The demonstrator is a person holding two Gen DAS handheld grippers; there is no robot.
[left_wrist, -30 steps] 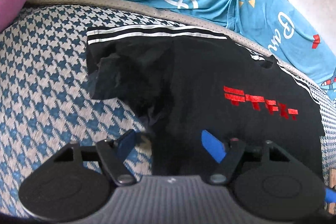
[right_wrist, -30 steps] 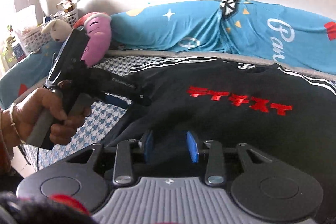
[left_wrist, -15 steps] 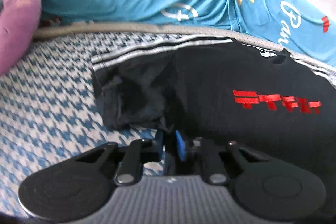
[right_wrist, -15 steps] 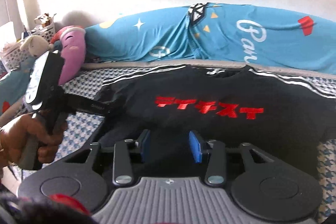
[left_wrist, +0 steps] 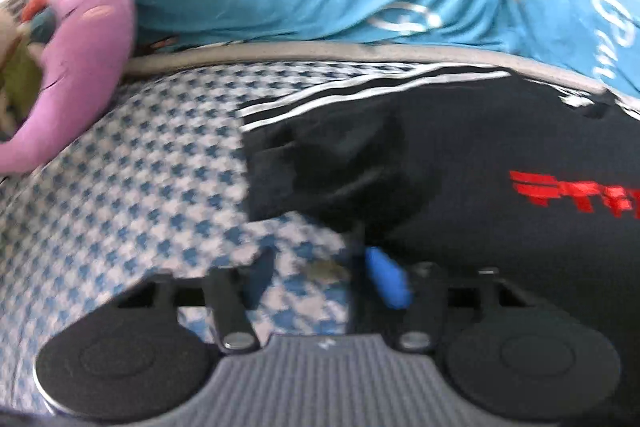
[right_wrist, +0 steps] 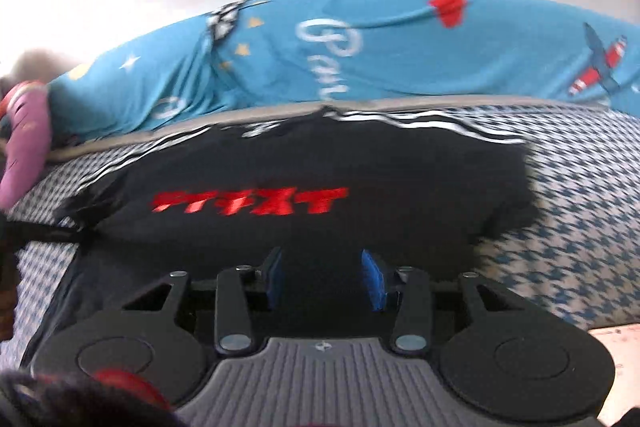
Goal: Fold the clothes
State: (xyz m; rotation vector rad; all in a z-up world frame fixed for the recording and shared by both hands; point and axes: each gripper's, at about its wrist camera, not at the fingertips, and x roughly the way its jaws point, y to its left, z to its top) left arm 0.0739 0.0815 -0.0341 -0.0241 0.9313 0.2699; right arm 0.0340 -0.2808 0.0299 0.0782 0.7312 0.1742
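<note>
On the houndstooth bedspread lies the black T-shirt (red lettering up); left gripper and right gripper both gape, empty, at its near edge.

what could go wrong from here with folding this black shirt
The left gripper is open, with checked bedding showing between its jaws and the black t-shirt with red lettering only at its right finger, so closing now might catch little cloth. The shirt's near sleeve is already bunched, so a fold could trap wrinkles. The right gripper is open over the shirt body; grabbing there mid-panel might skew the fold.
</note>
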